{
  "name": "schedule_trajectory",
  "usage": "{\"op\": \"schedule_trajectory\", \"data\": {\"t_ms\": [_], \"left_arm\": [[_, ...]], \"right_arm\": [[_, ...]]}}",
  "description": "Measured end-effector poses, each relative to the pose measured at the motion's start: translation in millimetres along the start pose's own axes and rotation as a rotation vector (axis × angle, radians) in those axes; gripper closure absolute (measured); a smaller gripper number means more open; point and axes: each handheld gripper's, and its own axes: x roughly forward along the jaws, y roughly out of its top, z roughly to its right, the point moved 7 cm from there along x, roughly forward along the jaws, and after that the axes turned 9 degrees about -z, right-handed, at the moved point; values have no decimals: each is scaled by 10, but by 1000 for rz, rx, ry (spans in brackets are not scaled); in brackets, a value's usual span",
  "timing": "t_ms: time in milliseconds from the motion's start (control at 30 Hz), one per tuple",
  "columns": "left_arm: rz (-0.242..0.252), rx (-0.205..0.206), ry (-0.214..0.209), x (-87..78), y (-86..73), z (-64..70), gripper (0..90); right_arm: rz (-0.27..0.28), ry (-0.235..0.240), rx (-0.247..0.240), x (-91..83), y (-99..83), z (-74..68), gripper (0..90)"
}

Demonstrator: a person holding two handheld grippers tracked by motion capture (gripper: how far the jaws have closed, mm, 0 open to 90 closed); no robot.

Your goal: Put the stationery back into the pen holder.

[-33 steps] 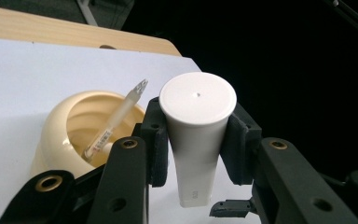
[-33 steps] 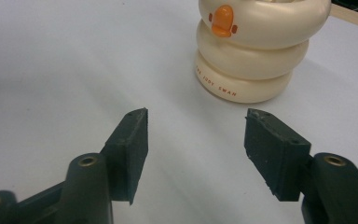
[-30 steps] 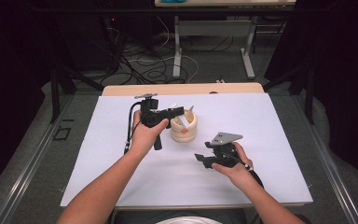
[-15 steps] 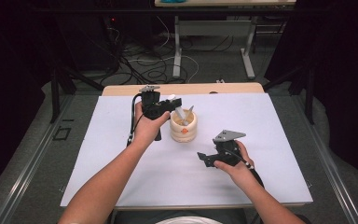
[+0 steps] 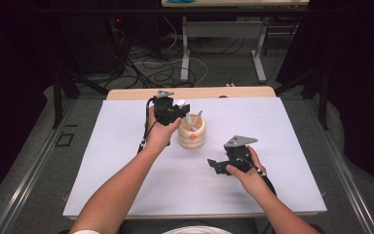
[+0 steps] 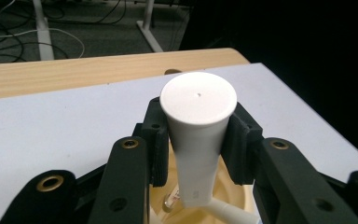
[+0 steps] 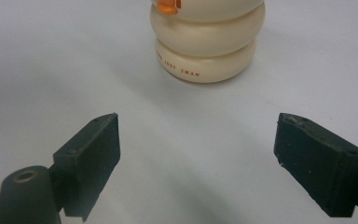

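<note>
White flared tube [image 6: 198, 130] sits clamped in left tool [image 6: 198, 140] above cream holder [image 5: 192, 134]; right tool [image 7: 209, 154] gapes empty.

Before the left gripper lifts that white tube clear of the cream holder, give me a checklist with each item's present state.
1. Left gripper fingers clamped on both sides of the white tube: ok.
2. Tube's lower end out of the cream holder: not ok, it sits inside.
3. Other utensils in the holder free of the tube: cannot tell.
4. Right gripper open, holding nothing: ok.
5. Holder upright on the white mat: ok.
</note>
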Motion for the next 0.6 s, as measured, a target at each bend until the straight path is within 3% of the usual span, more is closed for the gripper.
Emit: {"op": "schedule_trajectory", "data": {"t_ms": [100, 500, 600], "left_arm": [[-14, 28, 33, 40, -28, -9, 662], [-68, 91, 89, 164, -101, -24, 658], [-65, 105, 80, 146, -97, -23, 619]], "right_arm": [[-3, 9, 11, -4, -5, -11, 138], [-15, 17, 8, 19, -26, -4, 138], [-17, 17, 11, 21, -30, 0, 138]]}}
